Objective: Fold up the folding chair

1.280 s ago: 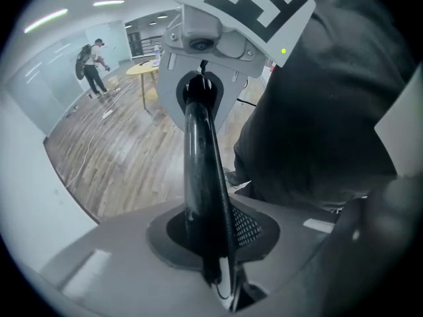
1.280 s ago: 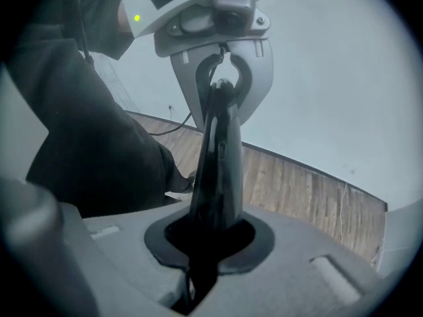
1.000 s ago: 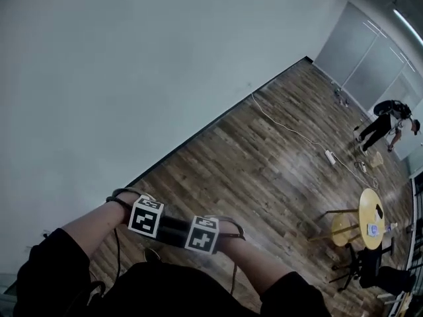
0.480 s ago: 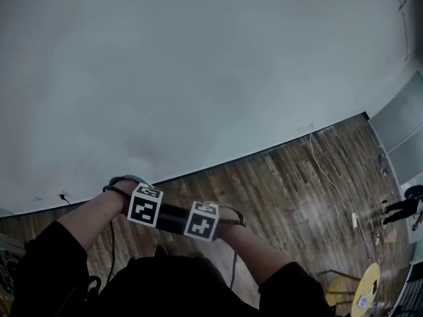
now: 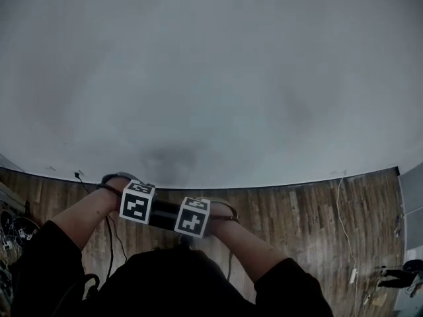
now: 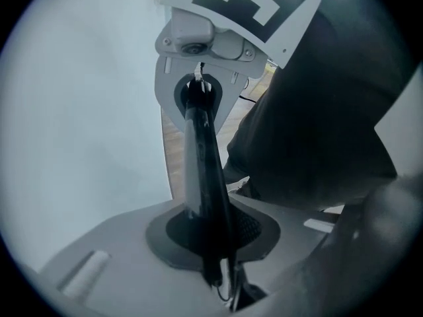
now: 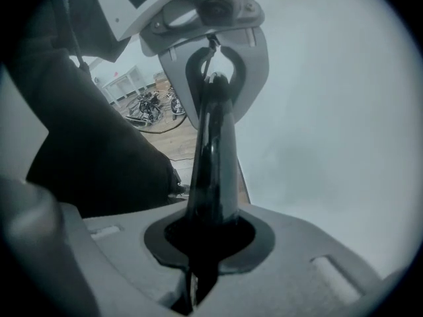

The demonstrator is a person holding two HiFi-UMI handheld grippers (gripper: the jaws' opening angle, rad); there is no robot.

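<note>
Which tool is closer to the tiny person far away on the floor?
Right. The far-off person is beyond the right tool; the left tool is farther over, opposite side.

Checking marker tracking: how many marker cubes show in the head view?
2: the left cube at the left wrist, the right cube beside it, a black bar between them.

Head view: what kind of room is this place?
Probably a big, mostly bare indoor hall or studio. It has a wide plain wall, a wooden plank floor and a white cable trailing loosely across the floor.
</note>
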